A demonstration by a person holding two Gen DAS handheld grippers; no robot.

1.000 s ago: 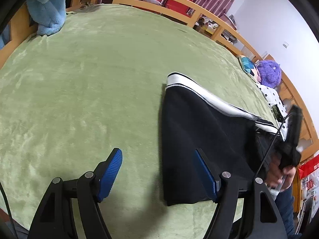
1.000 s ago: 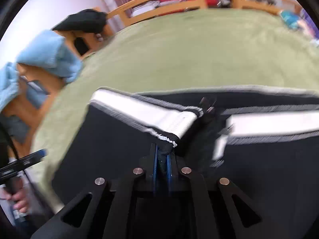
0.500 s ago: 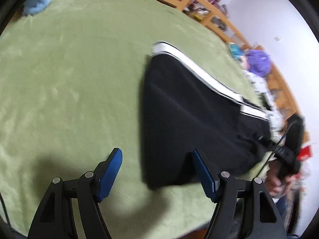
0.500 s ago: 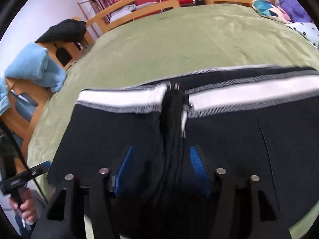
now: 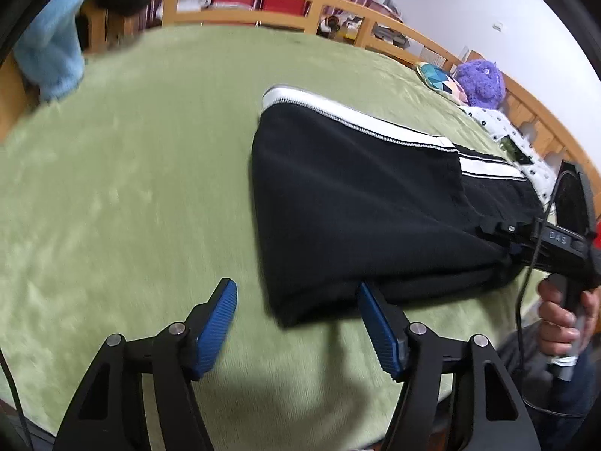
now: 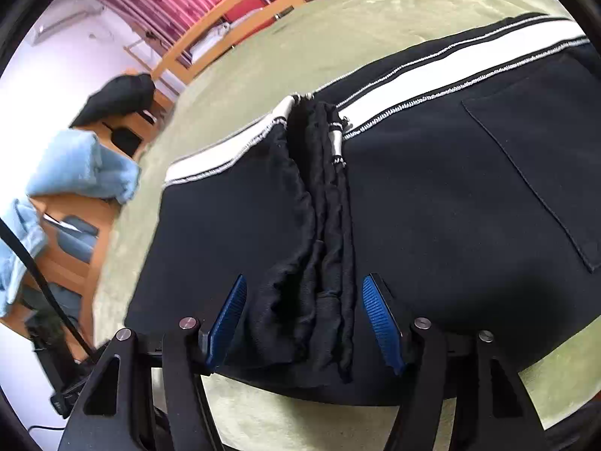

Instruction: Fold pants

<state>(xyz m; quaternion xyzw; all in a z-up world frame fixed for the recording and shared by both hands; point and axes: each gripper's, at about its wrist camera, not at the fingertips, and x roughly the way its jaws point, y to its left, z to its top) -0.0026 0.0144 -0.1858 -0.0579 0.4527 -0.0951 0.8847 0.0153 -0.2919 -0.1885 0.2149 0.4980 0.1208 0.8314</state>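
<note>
Black pants (image 5: pixel 357 206) with a white side stripe lie folded on a green blanket (image 5: pixel 131 188). In the right wrist view the pants (image 6: pixel 432 206) show a folded-over edge with a bunched ridge in the middle. My left gripper (image 5: pixel 296 323) is open and empty, just in front of the pants' near left corner. My right gripper (image 6: pixel 304 319) is open, its blue pads on either side of the bunched ridge at the near edge. It also shows in the left wrist view (image 5: pixel 563 240), at the pants' right end.
A wooden rail (image 5: pixel 263 3) runs round the bed. A light blue towel (image 5: pixel 52 60) hangs at the far left. A purple plush toy (image 5: pixel 480 82) and a patterned cushion (image 5: pixel 439 77) sit at the far right. Open green blanket lies left of the pants.
My right gripper opened and let go of the pants' folded edge, which now lies flat on the pants. My left gripper stayed open while its view swung about.
</note>
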